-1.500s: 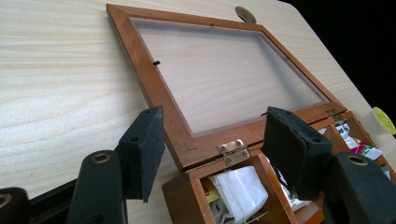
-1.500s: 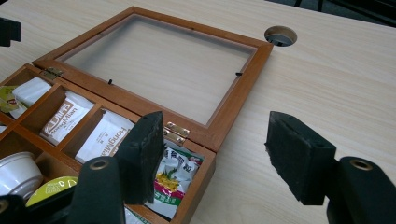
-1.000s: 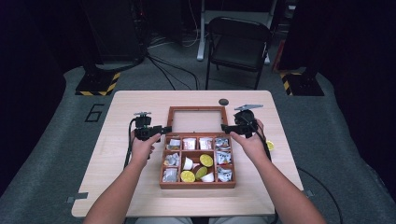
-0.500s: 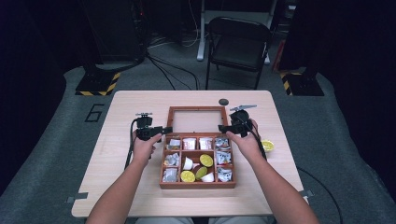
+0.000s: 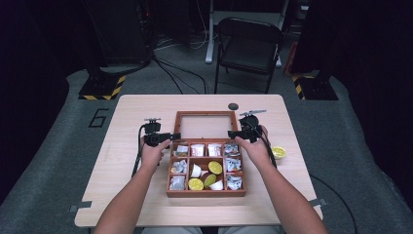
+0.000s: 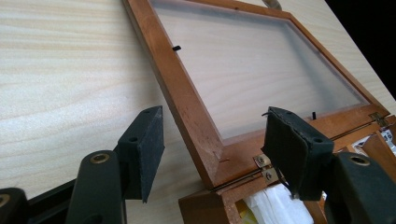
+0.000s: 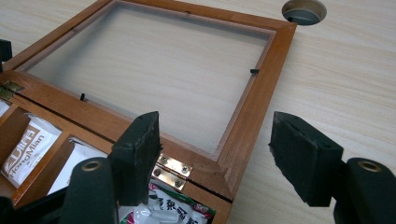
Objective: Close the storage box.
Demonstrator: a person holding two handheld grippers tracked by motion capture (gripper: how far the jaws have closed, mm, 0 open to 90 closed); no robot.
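Pale wood desk (image 5: 122,185) under me, dark room and a folding chair (image 5: 248,48) beyond it. On the desk sits the wooden box (image 5: 205,191), its compartments full of packets and small cups, and its glass-paned lid (image 5: 204,126) is swung right open, lying flat on the desk on the far side of the box, joined along the hinge line.

My left tool (image 5: 159,139) sits at the lid's left hinge corner and my right tool (image 5: 242,133) at the right hinge corner. Both are spread, pinching nothing. In the left gripper view the lid's side rail (image 6: 180,88) runs away from me between the two pads, neither pad touching it. In the right gripper view the lid's corner (image 7: 236,163) lies between the pads in the same way, with the brass hinge (image 7: 173,170) just beside the left pad; here the jaws have just narrowed a little, with the wood between them but not gripped.

What matters, I judge, is that each rail's long axis points straight away from its tool, toward the far edge of the desk. Each hand is nearest its own corner, so closing on both rails and lifting the lid back over the hinge looks like the likely next step.
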